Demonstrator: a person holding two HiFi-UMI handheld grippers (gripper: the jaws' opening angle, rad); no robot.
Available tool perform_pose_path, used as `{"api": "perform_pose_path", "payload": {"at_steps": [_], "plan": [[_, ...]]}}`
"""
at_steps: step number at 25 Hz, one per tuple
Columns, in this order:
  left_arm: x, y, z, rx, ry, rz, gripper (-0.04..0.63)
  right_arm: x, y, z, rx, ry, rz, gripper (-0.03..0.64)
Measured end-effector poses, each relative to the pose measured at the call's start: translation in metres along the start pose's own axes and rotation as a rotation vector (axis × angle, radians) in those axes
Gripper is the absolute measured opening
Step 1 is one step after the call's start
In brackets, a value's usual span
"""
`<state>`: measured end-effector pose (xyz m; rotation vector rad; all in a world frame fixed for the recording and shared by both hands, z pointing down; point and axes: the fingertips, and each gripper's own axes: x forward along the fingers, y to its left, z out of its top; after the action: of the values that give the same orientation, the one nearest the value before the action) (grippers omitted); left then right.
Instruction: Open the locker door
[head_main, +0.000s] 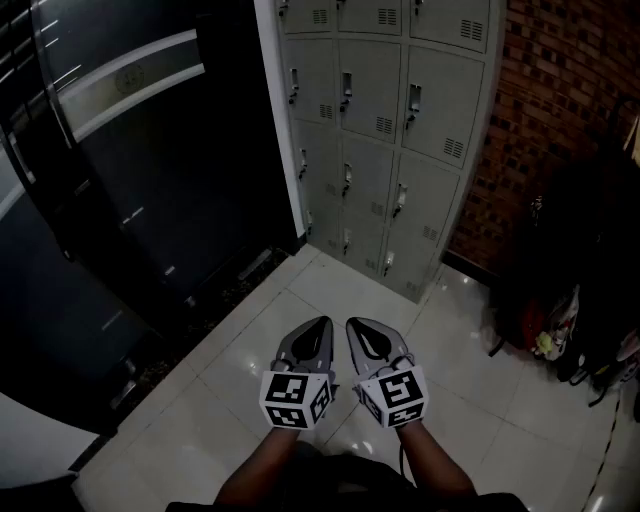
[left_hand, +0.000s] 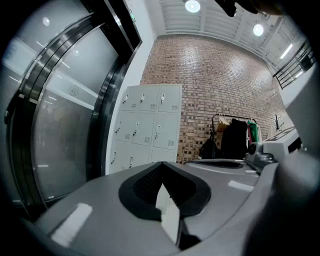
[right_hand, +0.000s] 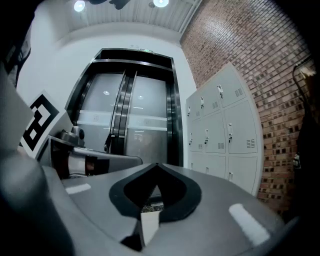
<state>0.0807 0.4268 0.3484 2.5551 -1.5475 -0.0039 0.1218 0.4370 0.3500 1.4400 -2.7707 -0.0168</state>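
- Person's bare forearms (head_main: 268, 472) enter at the bottom edge of the head view, one gripper in each hand, side by side over the floor.
- Left gripper (head_main: 320, 328), grey shell with black pads: jaws pressed together, nothing between them. Its cube (head_main: 297, 398) carries black-and-white square markers, no readable words.
- Right gripper (head_main: 356, 330), same build: jaws fully closed, empty. Its marker cube (head_main: 396, 395) likewise shows only patterns.
- White glossy tiled floor (head_main: 470, 400) under both grippers, lamp glare on it.
- Grey metal locker bank (head_main: 385, 130) ahead, well apart from both grippers. Stacked doors, each with a small handle and vent slots; all doors in view look closed. No legible numbers or labels on them.
- Dark glass doorway (head_main: 130, 170) left of the lockers; small green sign (right_hand: 145, 50) above it, print too small to read.
- Red brick wall (head_main: 545, 100) right of the lockers.
- Dark bags and clothing (head_main: 590, 270) against that wall.
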Motion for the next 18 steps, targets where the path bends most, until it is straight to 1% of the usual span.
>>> {"api": "perform_pose_path", "payload": {"at_steps": [9, 14, 18], "plan": [[0.030, 0.017, -0.008, -0.008, 0.007, 0.019, 0.005, 0.023, -0.026, -0.014, 0.000, 0.018, -0.003, 0.000], [0.057, 0.038, -0.009, -0.015, -0.002, 0.016, 0.005, 0.052, -0.040, -0.020, -0.015, 0.025, -0.003, 0.000], [0.086, 0.060, -0.003, -0.020, -0.007, 0.007, 0.005, 0.085, -0.053, -0.019, -0.036, 0.029, -0.009, 0.000]]}}
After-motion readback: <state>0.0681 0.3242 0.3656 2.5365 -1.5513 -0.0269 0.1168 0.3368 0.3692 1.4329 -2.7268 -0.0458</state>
